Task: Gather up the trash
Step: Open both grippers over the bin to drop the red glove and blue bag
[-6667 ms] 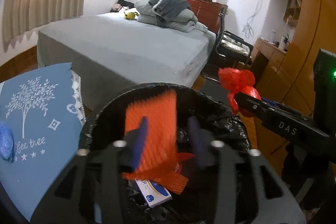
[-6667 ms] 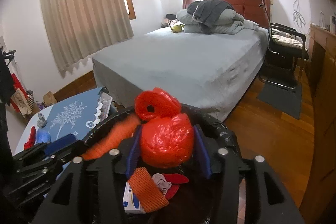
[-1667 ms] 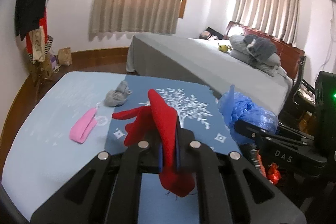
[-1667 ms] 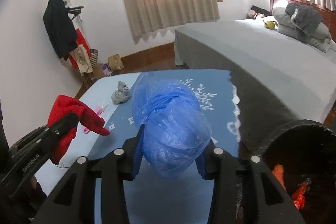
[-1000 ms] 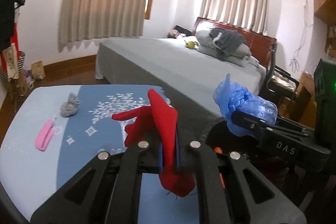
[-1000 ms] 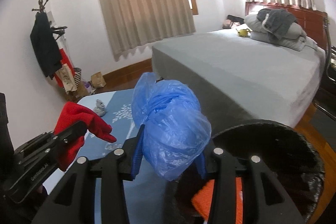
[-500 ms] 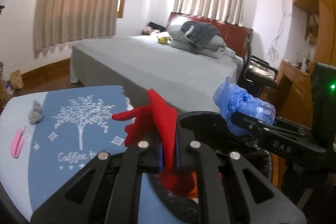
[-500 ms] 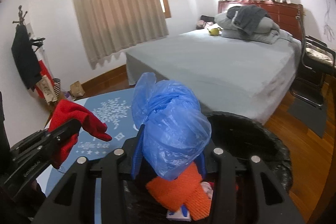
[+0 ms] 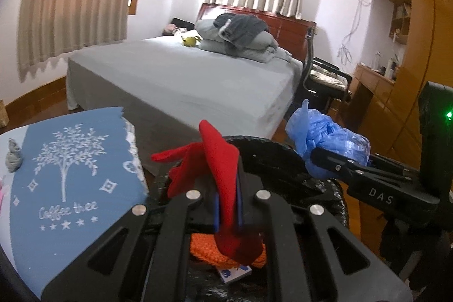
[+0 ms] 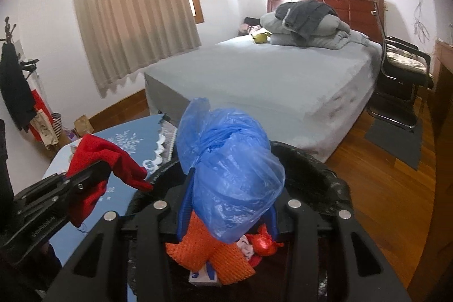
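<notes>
My left gripper (image 9: 226, 205) is shut on a red cloth glove (image 9: 220, 160), held over the near rim of the black-lined trash bin (image 9: 283, 154). My right gripper (image 10: 228, 205) is shut on a crumpled blue plastic bag (image 10: 229, 160), also above the bin (image 10: 325, 177). Inside the bin lie orange foam netting (image 10: 209, 254), a red wrapper (image 10: 263, 242) and a small white and blue box (image 9: 235, 271). In the right wrist view the left gripper (image 10: 99, 169) with the red glove (image 10: 93, 152) sits at the left; in the left wrist view the blue bag (image 9: 328, 137) sits at the right.
A low table with a blue "Coffee tree" mat (image 9: 70, 177) stands left of the bin, with a small grey lump (image 9: 12, 160) on it. A grey bed (image 9: 184, 75) lies behind. A black chair (image 10: 402, 67) and wooden cabinets (image 9: 396, 81) are at the right.
Both grippers have swung from over the table to over the bin, carrying the red glove and the blue bag. The bin's contents have come into view beneath them.
</notes>
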Motion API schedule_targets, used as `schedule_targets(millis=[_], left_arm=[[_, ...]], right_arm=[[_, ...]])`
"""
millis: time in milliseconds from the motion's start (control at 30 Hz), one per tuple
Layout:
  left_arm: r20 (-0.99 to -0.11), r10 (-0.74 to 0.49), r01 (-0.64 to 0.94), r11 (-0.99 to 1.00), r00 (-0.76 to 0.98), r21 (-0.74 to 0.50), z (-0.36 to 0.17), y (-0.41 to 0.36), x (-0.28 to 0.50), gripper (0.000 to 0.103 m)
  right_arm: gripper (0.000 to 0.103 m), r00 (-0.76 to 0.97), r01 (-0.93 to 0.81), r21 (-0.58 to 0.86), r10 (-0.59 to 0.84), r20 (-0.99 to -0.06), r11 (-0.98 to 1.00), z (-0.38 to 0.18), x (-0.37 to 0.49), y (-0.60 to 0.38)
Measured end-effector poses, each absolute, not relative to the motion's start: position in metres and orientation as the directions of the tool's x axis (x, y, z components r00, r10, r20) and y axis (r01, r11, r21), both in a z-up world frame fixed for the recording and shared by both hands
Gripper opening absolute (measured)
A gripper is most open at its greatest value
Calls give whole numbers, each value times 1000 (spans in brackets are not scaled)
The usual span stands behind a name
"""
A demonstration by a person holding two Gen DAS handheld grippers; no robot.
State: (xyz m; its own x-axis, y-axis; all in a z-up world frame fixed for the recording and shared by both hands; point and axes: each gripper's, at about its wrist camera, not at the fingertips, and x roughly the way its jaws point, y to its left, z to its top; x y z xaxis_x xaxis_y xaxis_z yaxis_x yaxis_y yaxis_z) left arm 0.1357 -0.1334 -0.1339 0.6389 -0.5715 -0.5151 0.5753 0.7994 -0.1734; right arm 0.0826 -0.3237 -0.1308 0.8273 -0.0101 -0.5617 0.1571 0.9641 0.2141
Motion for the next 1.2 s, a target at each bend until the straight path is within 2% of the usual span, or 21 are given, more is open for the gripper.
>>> schedule_targets(millis=[533, 633, 733, 800, 833, 933, 1033, 1100, 1200], left_arm=[[-567, -603, 623, 758, 560, -191, -161, -170, 146, 8], [-579, -607, 623, 755, 544, -206, -167, -170, 149, 10], [-590, -603, 615, 758, 537, -216, -172, -168, 152, 17], [-599, -596, 606, 765, 534, -220, -174, -166, 153, 36], [-601, -592, 600, 769, 537, -220, -175, -164, 153, 41], [-606, -577, 585, 782, 547, -216, -176, -157, 154, 48], [-604, -559, 563, 799, 568, -211, -174, -149, 155, 57], [-602, -542, 545, 814, 587, -201, -172, -142, 156, 65], [-592, -510, 515, 838, 623, -180, -167, -130, 156, 78]], right_arm=[[42, 804, 216, 215, -48, -592, 953, -147, 77, -346], [42, 801, 218, 217, -47, -597, 951, -150, 78, -349], [45, 795, 220, 219, -44, -605, 951, -152, 81, -350], [47, 792, 226, 220, -47, -609, 949, -155, 82, -353], [48, 789, 230, 221, -49, -612, 948, -157, 83, -353], [61, 787, 242, 225, -55, -614, 944, -159, 83, -356], [78, 792, 254, 215, -75, -605, 943, -158, 81, -356], [93, 795, 262, 209, -87, -601, 942, -157, 80, -356], [97, 799, 261, 213, -87, -595, 941, -155, 79, -356]])
